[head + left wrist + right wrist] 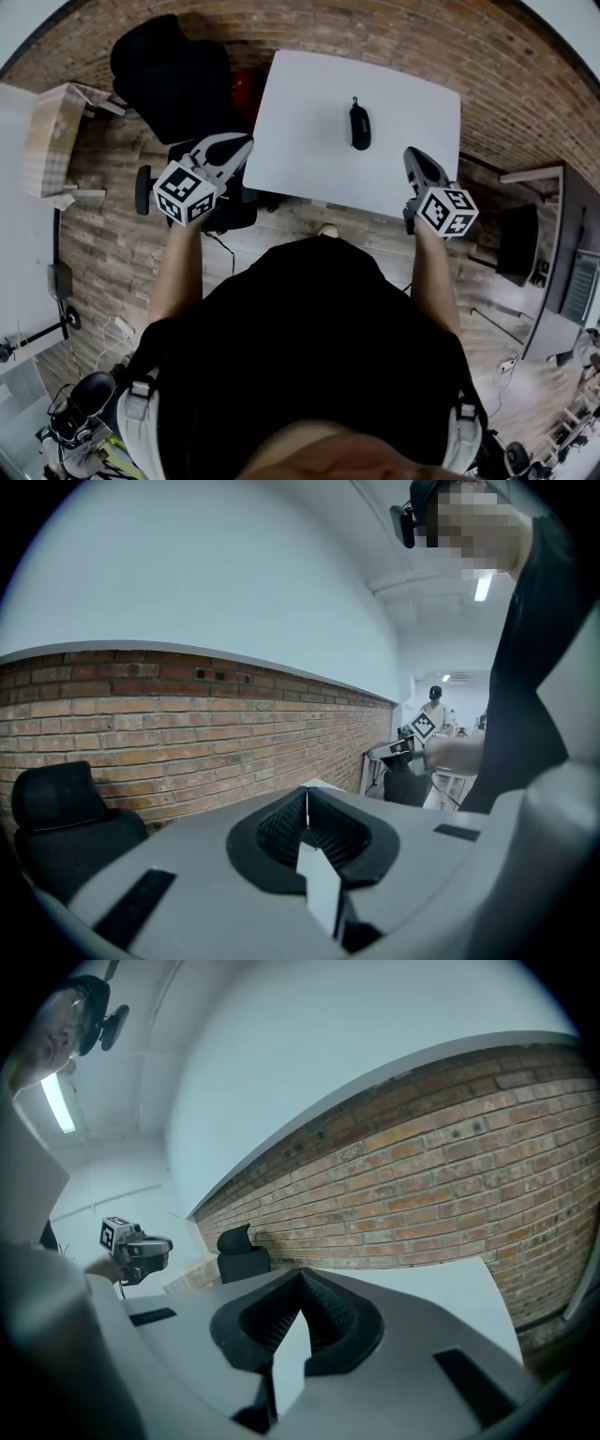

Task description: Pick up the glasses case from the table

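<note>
The person is standing at the near edge of the white bench [300, 150], and the step in hand is looking like the approach, with no grasp begun. The glasses case [359, 126], dark and oblong, is lying alone toward the middle of the bench, its long axis pointing away from the person, well apart from both tools. The left gripper [242, 143] is hanging at the bench's near-left corner, the right gripper [413, 157] at its near-right edge, and both are pointing forward. Each gripper's jaws are clenched together on nothing. The right gripper is sitting somewhat nearer the case, so it is probably the one to go. By my judgement, the next move is calling for releasing those jaws, reaching in over the bench, dipping the tips and straddling the case across its narrow width before closing.
</note>
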### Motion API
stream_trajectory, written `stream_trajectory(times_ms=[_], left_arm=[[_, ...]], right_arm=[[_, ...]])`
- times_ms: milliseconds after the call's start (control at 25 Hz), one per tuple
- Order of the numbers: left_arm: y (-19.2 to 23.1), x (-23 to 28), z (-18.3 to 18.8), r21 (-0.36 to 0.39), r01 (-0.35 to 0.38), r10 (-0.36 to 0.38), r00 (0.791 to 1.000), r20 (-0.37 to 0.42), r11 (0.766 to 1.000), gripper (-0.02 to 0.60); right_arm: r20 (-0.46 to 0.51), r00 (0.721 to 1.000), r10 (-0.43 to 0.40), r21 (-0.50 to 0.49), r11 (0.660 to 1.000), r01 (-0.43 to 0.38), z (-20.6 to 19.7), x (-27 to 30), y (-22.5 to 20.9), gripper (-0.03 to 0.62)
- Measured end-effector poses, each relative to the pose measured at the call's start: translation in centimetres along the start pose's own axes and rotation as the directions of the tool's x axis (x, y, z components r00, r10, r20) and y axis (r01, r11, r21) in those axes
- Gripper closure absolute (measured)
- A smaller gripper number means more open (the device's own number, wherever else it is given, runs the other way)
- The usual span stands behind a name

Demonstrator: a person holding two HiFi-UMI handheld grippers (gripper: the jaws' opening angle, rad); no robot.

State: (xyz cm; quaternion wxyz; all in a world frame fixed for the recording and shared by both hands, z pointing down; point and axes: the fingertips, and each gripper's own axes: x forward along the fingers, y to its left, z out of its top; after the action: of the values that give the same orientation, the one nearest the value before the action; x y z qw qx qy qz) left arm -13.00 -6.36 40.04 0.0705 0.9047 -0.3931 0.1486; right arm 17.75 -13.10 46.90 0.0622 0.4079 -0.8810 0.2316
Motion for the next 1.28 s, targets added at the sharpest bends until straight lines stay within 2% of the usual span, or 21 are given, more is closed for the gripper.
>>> stream_trajectory(times_ms=[480,1280], left_arm=[[0.0,2.4,0.5,-0.028,-0.018,0.018,1.0,-0.014,0.999,0.571],[-0.3,3.4,1.9,-0.038,-0.046,0.046,0.999,-0.005,0.998,0.571]], right_arm=[[-0.046,0.999,0.027,-0.003,1.0,-0.027,0.5,1.6,-2.4,0.579],[-0.048,0.997,0.062,-0.01,0.998,-0.062,2.2,2.1,-3.7,0.579]])
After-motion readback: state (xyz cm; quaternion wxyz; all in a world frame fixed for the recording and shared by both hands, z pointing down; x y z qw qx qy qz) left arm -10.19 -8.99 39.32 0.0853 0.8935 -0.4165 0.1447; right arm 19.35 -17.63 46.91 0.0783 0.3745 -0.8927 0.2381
